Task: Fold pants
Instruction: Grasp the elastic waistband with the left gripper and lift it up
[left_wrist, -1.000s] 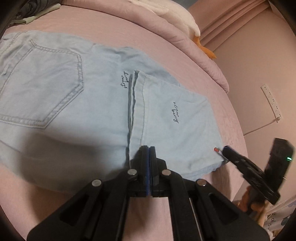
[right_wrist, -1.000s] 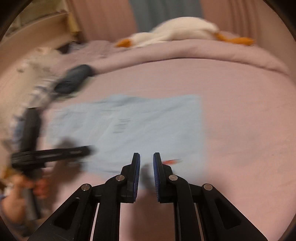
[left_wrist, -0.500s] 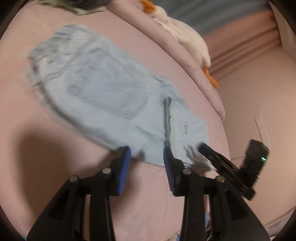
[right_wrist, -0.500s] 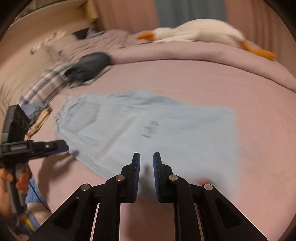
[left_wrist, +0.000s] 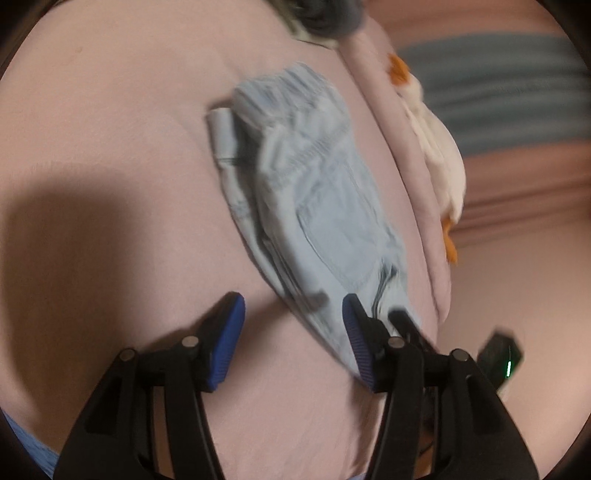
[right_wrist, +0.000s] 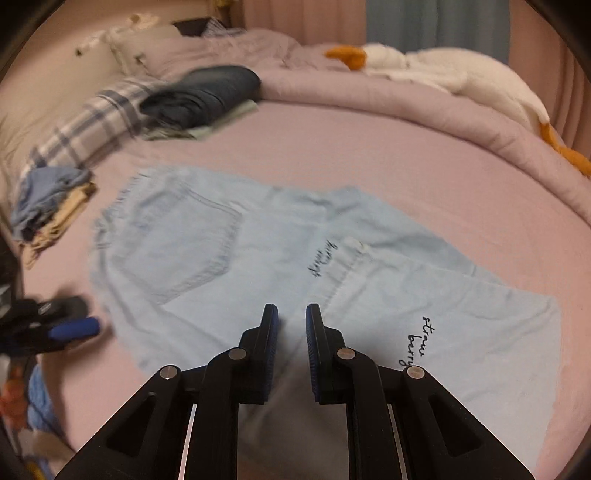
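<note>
Light blue denim pants (right_wrist: 258, 266) lie flat on the pink bed (right_wrist: 369, 155), back pocket up, with the leg end folded back over them at the right. They also show blurred in the left wrist view (left_wrist: 317, 206). My right gripper (right_wrist: 291, 325) hovers over the pants' near edge, jaws slightly apart and empty. My left gripper (left_wrist: 291, 314) is wide open and empty, near the pants' edge by the waistband side; it also shows at the left of the right wrist view (right_wrist: 70, 326).
A white stuffed goose (right_wrist: 461, 77) lies on the rolled duvet at the far edge. A dark folded garment (right_wrist: 203, 92), a plaid pillow (right_wrist: 85, 133) and a small stack of folded clothes (right_wrist: 48, 203) sit at the left end of the bed.
My left gripper let go of the folded leg hem, opened wide and swung left toward the waistband side. My right gripper moved closer over the pants.
</note>
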